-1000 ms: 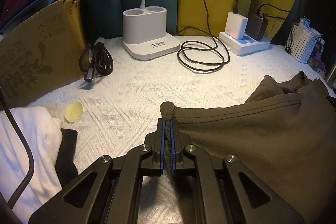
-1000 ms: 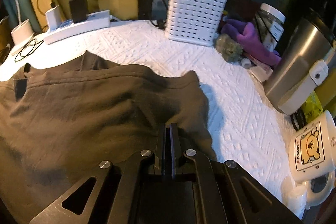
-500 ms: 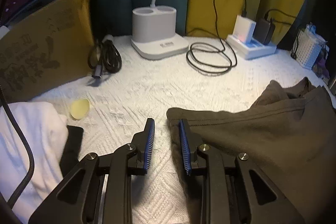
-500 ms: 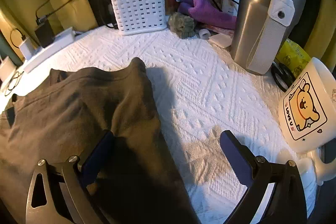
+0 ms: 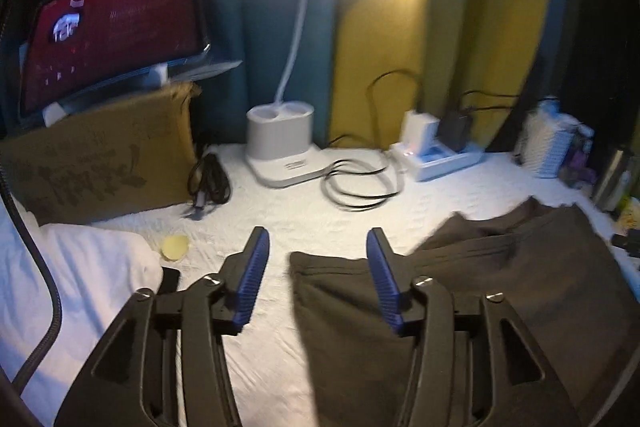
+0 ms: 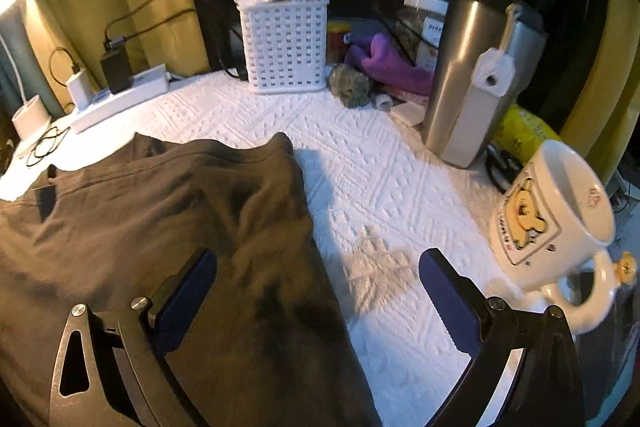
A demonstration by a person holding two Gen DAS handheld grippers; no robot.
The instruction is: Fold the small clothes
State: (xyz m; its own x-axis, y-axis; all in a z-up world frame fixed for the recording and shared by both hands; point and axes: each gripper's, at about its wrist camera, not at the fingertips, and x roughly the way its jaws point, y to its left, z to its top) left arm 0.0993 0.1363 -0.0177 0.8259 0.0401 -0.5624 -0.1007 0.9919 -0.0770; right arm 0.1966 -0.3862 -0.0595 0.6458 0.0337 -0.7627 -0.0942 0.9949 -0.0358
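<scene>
A dark olive-brown garment [image 5: 500, 291] lies folded on the white textured cloth [image 5: 280, 211]; it also shows in the right wrist view [image 6: 160, 227]. My left gripper [image 5: 318, 267] is open and empty, raised above the garment's left corner. My right gripper [image 6: 318, 291] is wide open and empty above the garment's right edge, its left finger over the fabric and its right finger over bare cloth.
A white folded cloth [image 5: 72, 279], cardboard [image 5: 100, 163], lamp base [image 5: 280, 143], coiled cable [image 5: 360, 183] and power strip [image 5: 440, 155] lie left and back. A white basket [image 6: 284, 43], steel tumbler [image 6: 472, 75] and bear mug [image 6: 548, 215] stand at the right.
Both grippers let go of the garment, opened wide and drew back and up. The garment stays flat on the cloth.
</scene>
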